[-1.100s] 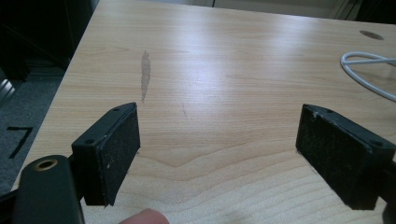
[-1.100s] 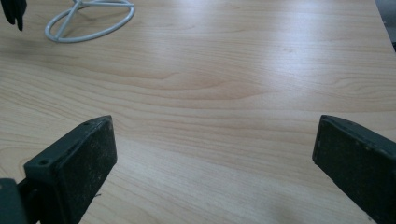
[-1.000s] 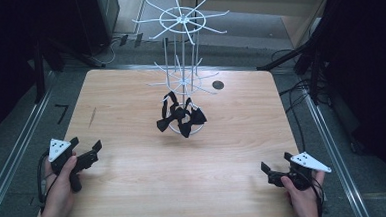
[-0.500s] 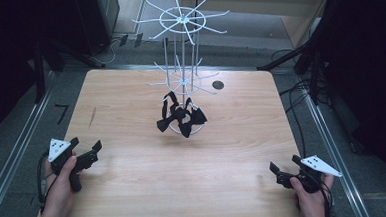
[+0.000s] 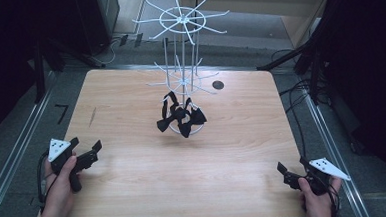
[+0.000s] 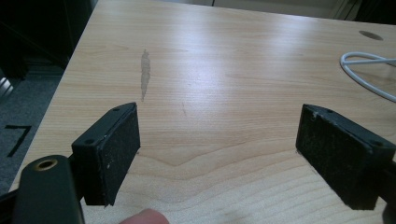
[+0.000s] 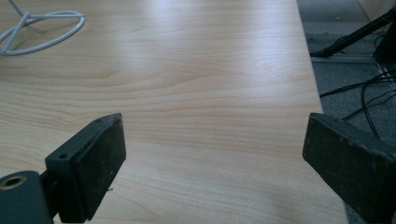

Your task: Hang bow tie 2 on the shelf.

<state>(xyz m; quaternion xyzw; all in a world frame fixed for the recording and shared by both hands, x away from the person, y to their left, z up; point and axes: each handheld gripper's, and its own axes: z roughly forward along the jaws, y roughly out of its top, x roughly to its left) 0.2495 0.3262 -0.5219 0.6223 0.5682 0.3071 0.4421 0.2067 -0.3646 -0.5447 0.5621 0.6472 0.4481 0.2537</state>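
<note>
A white wire rack with spoked arms stands at the table's far middle. Several black bow ties hang low on it, near its ring base. My left gripper rests at the table's near left edge, held by a hand, jaws wide open with bare wood between them. At the near right corner my right gripper is open too, nothing between its pads. Part of the rack's white base ring lies far right in the left gripper view, and it lies top left in the right gripper view.
The wooden table has a dark smear on its left side and a round cable hole behind the rack. Metal rails run along both sides on the floor, and cables trail at the right.
The right hand and its gripper have drawn back toward the near right corner of the table. The left gripper has stayed in place.
</note>
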